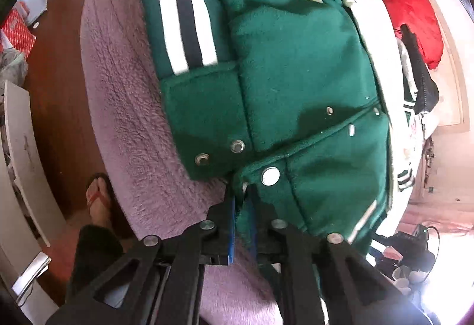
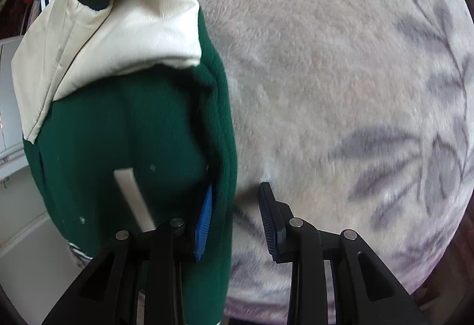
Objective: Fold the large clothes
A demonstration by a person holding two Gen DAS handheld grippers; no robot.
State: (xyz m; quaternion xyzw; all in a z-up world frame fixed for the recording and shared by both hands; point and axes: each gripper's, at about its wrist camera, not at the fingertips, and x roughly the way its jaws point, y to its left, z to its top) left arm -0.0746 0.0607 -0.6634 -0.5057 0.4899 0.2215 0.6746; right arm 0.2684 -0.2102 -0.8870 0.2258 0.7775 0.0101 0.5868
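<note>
While left gripper (image 1: 243, 203) pinches green jacket (image 1: 296, 64), right gripper (image 2: 237, 215) gapes

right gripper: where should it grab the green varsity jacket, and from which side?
Take the folded green side edge of the varsity jacket, coming in from the bare blanket side. That edge forms a thick, raised roll already lying between the open right gripper, so the pads can close across it. The left gripper already pinches the snap-button hem.
</note>
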